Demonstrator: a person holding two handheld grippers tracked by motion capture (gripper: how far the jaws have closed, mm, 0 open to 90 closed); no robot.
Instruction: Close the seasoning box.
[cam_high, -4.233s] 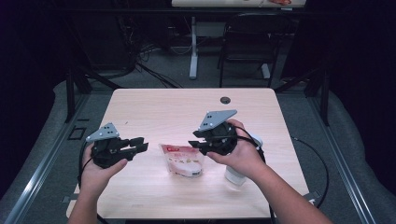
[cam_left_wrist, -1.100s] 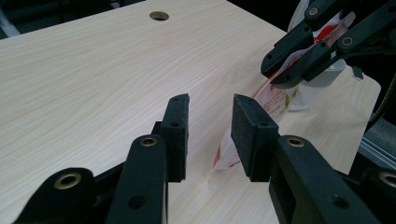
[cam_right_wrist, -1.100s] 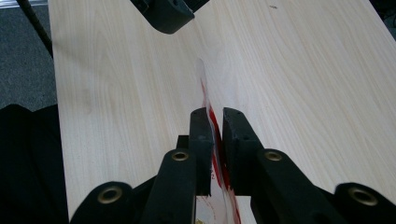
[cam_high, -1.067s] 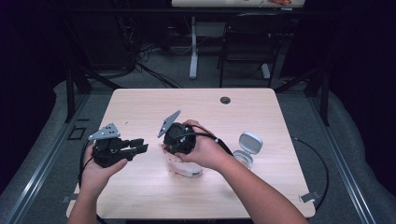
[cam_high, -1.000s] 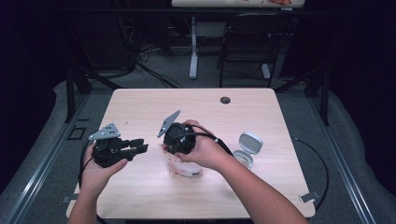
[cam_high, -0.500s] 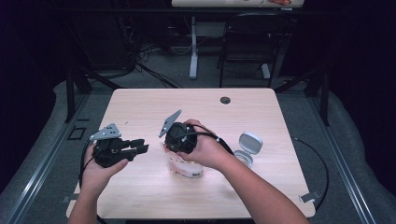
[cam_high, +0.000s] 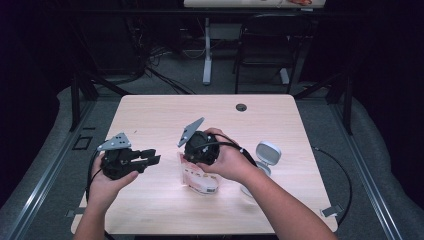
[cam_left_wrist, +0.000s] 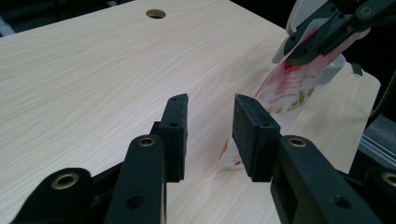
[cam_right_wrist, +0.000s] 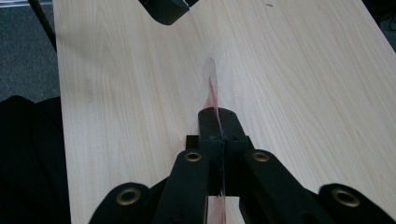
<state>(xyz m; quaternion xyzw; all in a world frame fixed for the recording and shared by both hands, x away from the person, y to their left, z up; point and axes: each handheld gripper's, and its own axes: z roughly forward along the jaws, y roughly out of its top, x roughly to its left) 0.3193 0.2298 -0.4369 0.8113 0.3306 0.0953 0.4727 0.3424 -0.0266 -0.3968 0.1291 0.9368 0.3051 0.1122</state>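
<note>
A red-and-white plastic pouch (cam_high: 201, 182) stands tilted on the light wood table (cam_high: 280, 125), its top edge raised. My right gripper (cam_high: 196, 156) is shut on that top edge; the right gripper view has the pouch (cam_right_wrist: 210, 79) edge-on, pinched between the closed jaws of that gripper (cam_right_wrist: 218, 122). My left gripper (cam_high: 151, 159) is held just left of the pouch, open and empty. In the left gripper view the left gripper (cam_left_wrist: 210, 135) points at the pouch (cam_left_wrist: 289, 88) a short way off, with the right gripper (cam_left_wrist: 322, 35) clamped on the pouch's top.
A white round container (cam_high: 266, 156) with its lid up stands right of the right hand. A cable hole (cam_high: 241, 107) sits near the table's far edge. A chair (cam_high: 272, 45) and desk legs stand on the floor beyond. Cables trail off both table sides.
Four seconds ago the pouch lay flat and the right gripper hovered by the white container. That gripper has moved left, closed on the pouch and raised its edge. Over the last second, barely any motion.
</note>
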